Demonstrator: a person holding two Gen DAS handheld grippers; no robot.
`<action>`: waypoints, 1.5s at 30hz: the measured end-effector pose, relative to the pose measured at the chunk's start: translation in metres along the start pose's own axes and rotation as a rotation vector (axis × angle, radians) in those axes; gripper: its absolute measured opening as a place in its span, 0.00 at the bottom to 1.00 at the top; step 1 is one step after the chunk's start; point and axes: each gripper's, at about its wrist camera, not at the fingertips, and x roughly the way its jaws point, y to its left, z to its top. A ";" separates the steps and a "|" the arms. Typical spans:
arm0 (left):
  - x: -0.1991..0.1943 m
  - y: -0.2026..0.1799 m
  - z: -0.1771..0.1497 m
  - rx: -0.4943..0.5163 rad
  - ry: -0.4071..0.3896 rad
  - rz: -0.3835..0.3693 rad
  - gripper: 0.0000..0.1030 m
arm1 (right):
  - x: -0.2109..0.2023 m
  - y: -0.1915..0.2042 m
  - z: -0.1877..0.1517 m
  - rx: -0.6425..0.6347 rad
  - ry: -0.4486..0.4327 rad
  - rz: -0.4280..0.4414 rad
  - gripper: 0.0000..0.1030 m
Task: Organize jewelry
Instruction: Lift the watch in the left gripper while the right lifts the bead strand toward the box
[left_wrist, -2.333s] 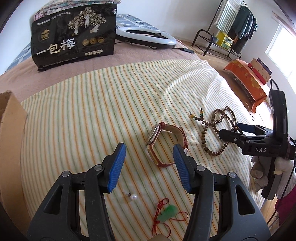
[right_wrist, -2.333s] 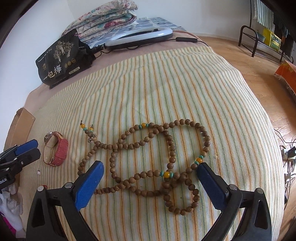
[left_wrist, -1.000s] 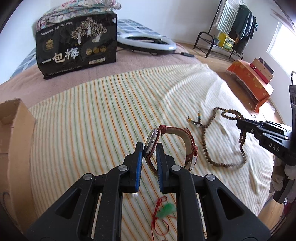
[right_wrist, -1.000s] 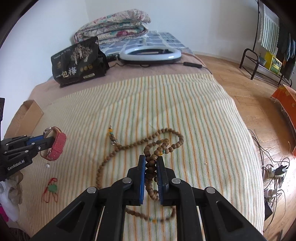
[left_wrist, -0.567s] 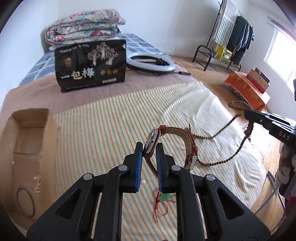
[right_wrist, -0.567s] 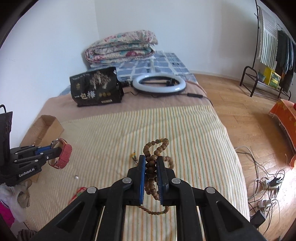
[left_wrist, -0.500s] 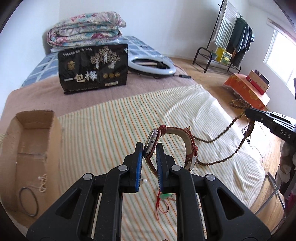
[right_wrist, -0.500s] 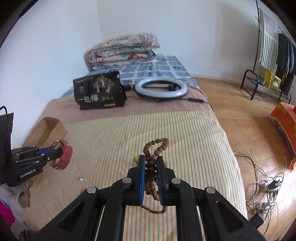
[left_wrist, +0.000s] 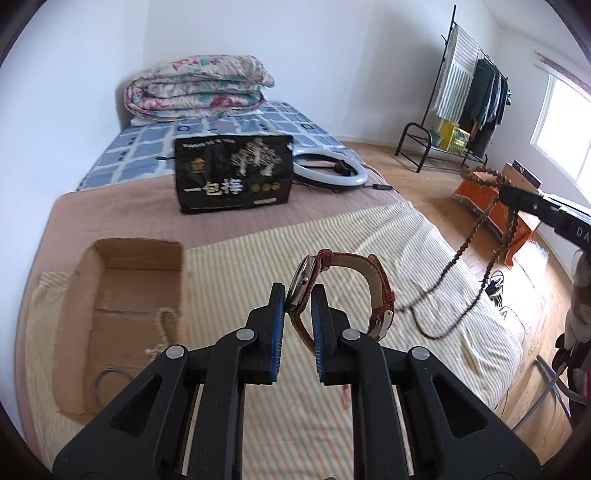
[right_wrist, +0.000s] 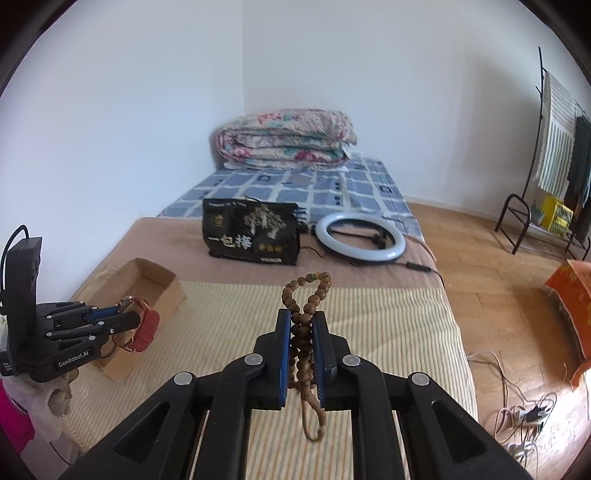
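Jewelry count: one watch, one bead string, one box.
One red-strapped watch (left_wrist: 340, 291) at frame centre, one wooden bead necklace (right_wrist: 304, 325) at centre, one cardboard box (left_wrist: 122, 306) lower left, one black bag (left_wrist: 233, 179), one ring light (left_wrist: 330, 168), one folded quilt (left_wrist: 197, 86) above them.

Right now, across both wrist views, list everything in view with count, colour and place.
watch: 1, red strap, in left gripper, off the bed
beads: 1 string, brown, in right gripper, hanging
box: 1, cardboard, open, left on striped blanket; a cord and a dark ring inside
striped blanket: 1, cream, over near end of bed
black bag: 1, upright on brown sheet
ring light: 1, white, right of bag
quilt: 1, floral, folded at bed's far end
clothes rack: 1, black, far right
left gripper: black, blue pads, shut on watch
right gripper: same, shut on beads
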 end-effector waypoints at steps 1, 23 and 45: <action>-0.007 0.005 -0.001 -0.002 -0.006 0.009 0.12 | -0.003 0.006 0.004 -0.008 -0.009 0.006 0.09; -0.082 0.134 -0.023 -0.124 -0.049 0.165 0.12 | -0.006 0.157 0.073 -0.168 -0.113 0.187 0.09; -0.072 0.187 -0.036 -0.178 -0.027 0.187 0.12 | 0.054 0.251 0.108 -0.245 -0.097 0.278 0.09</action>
